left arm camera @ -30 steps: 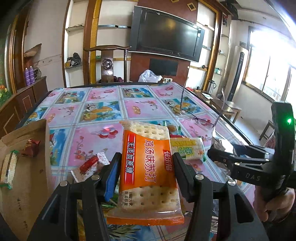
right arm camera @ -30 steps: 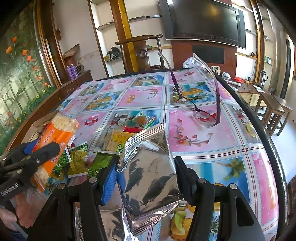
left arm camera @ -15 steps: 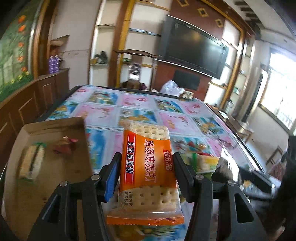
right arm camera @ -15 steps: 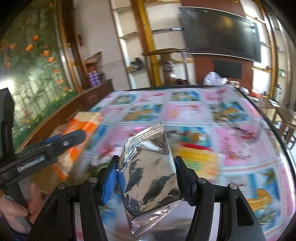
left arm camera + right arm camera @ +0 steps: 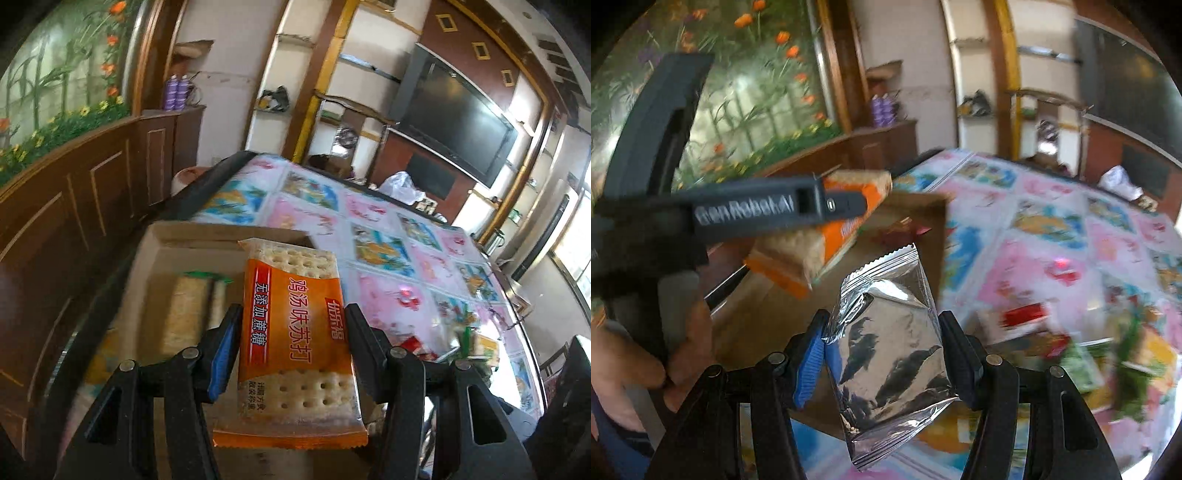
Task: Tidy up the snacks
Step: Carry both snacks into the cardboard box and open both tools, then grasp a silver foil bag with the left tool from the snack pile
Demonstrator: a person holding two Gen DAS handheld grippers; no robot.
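Observation:
My left gripper (image 5: pixel 291 325) is shut on an orange cracker packet (image 5: pixel 295 339), held above a shallow cardboard box (image 5: pixel 162 236) at the table's left edge. A green-ended cracker pack (image 5: pixel 188 310) lies inside the box. My right gripper (image 5: pixel 882 332) is shut on a crinkled silver foil packet (image 5: pixel 890 350). In the right wrist view the left gripper (image 5: pixel 849 203) crosses the upper left with the orange cracker packet (image 5: pixel 827 236), held by a person's hand (image 5: pixel 635 354), over the cardboard box (image 5: pixel 916 206). A red wrapped candy (image 5: pixel 897 232) lies in the box.
A pile of loose snacks (image 5: pixel 1082 347) lies on the flower-patterned tablecloth (image 5: pixel 384 243) to the right. Wooden wall panelling (image 5: pixel 74 206) runs close along the table's left side. A white plastic bag (image 5: pixel 402 184) sits at the table's far end below a television (image 5: pixel 454 107).
Both grippers have swung left from the snack pile to the cardboard box, each keeping its packet. The box now lies directly under the left gripper, and the views have rolled.

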